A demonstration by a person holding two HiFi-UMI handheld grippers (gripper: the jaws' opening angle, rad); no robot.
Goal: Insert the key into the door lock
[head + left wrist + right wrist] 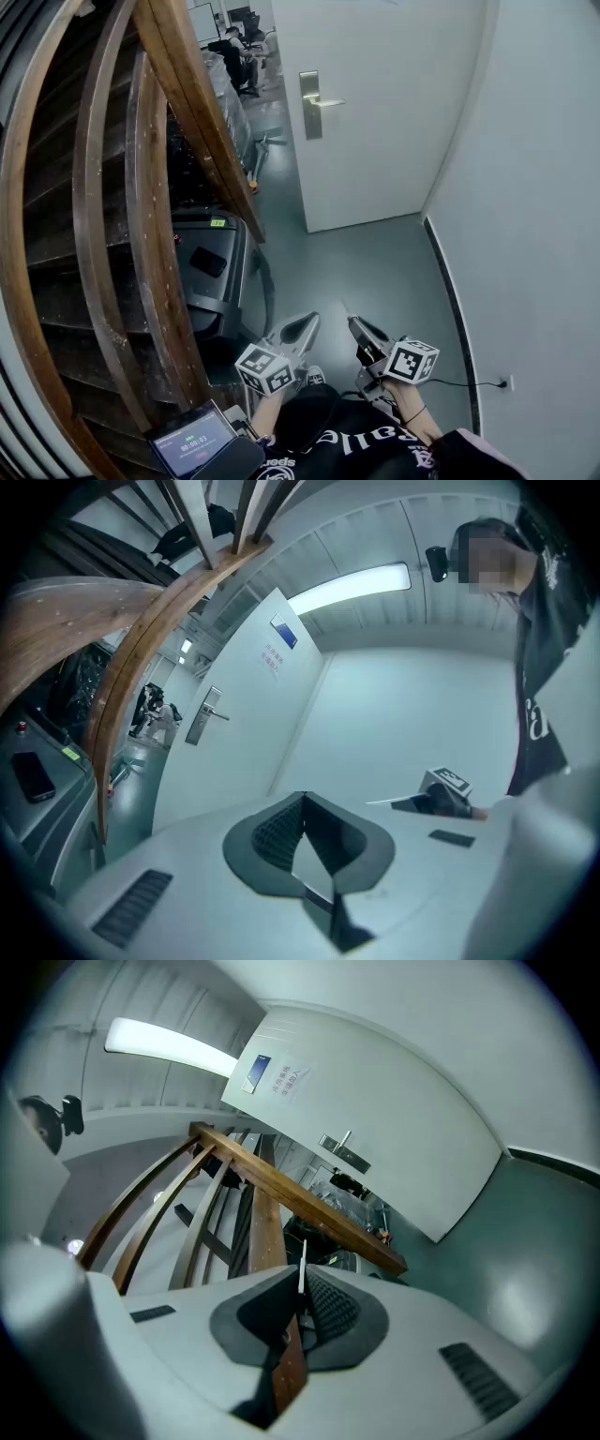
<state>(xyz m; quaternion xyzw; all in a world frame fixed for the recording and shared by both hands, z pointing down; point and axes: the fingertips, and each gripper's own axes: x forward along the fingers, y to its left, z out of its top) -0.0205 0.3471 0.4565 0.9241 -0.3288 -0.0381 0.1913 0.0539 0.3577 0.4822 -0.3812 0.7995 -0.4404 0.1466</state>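
Note:
The white door (394, 112) stands ahead, across a stretch of floor, with a brass lock plate and lever handle (311, 105) near its left edge. The plate also shows far off in the left gripper view (201, 716) and the right gripper view (343, 1156). My right gripper (354, 326) is low in the head view, shut on a thin silver key (302, 1266) whose blade pokes out past the fingertips (345, 309). My left gripper (306, 324) hangs beside it, jaws closed with nothing between them. From the left gripper view the right gripper (441, 797) and the key blade (392, 802) show at the right.
Curved wooden stair rails (155, 234) fill the left side. A dark machine (211, 272) with a phone on it lies under them. A lit screen (192, 441) sits at the bottom left. The pale wall (534, 187) closes the right, with a cable and socket (506, 382).

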